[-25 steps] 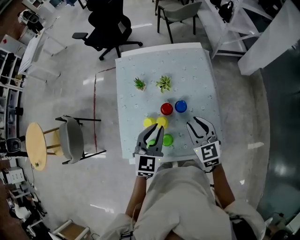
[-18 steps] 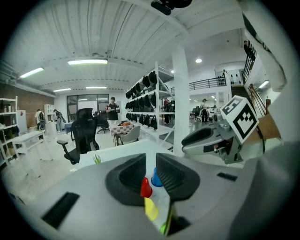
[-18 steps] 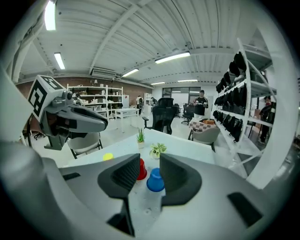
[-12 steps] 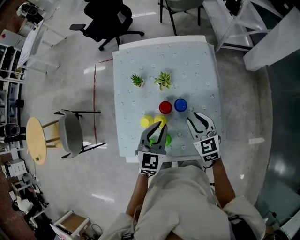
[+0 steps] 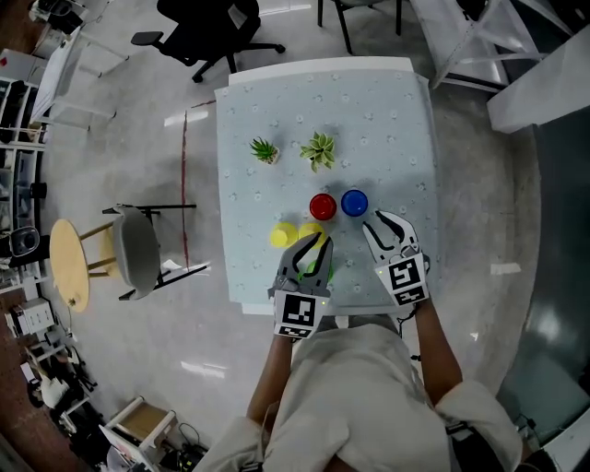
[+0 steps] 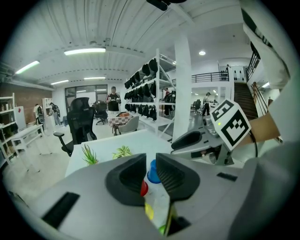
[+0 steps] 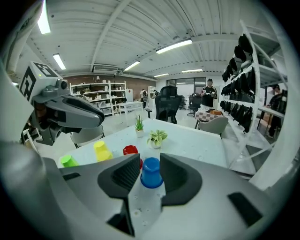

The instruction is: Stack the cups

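Several cups stand upside down on the pale table (image 5: 387,101): a red cup (image 5: 323,206), a blue cup (image 5: 354,202), two yellow cups (image 5: 282,235) side by side and a green cup (image 5: 329,268). My left gripper (image 5: 318,242) hangs over the green cup and partly hides it, its jaws shut with nothing in them. My right gripper (image 5: 382,221) is shut and empty just in front of the blue cup (image 7: 151,172), apart from it. The left gripper view looks along a line of green, yellow, red (image 6: 144,187) and blue (image 6: 152,176).
Two small potted plants (image 5: 264,149) (image 5: 319,149) stand behind the cups. The table's front edge is just under my hands. A grey chair (image 5: 138,253) and a round wooden stool (image 5: 69,277) are on the floor to the left, an office chair (image 5: 207,23) beyond.
Both grippers have sunk toward the table and crept forward toward the cups, jaws still shut. The cups have not moved.
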Tool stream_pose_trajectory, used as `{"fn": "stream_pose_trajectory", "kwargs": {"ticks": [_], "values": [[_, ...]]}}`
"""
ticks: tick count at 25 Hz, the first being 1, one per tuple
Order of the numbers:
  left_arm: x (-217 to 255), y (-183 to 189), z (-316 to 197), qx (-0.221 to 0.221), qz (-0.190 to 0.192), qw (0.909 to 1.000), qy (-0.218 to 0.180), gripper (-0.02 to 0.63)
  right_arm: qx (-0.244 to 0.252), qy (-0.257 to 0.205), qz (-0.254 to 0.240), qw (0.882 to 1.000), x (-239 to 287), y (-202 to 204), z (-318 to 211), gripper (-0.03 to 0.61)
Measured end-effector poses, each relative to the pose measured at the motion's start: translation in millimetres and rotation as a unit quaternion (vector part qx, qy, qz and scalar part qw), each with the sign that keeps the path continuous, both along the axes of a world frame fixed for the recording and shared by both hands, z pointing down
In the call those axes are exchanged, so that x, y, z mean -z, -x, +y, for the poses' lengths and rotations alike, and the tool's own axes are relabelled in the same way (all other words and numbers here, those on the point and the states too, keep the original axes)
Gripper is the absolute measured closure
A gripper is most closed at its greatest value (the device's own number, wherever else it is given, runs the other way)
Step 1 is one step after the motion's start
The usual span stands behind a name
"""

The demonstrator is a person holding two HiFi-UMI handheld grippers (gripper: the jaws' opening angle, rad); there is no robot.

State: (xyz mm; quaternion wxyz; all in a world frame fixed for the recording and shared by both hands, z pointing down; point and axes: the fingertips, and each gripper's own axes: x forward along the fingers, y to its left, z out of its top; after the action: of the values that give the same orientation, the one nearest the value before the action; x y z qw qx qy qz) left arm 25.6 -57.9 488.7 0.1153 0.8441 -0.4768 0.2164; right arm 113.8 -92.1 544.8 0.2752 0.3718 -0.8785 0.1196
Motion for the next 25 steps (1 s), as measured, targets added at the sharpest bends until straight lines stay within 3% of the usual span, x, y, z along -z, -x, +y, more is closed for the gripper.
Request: {"fn": "stream_pose_trajectory", "kwargs": {"ticks": [25], "values": [[-35.2, -11.2, -10.0, 0.013, -0.025, 0.9985, 0.048, 0.543, 0.073, 0.042, 0.035, 0.996, -72.2, 22.1, -26.5, 0.354]]}}
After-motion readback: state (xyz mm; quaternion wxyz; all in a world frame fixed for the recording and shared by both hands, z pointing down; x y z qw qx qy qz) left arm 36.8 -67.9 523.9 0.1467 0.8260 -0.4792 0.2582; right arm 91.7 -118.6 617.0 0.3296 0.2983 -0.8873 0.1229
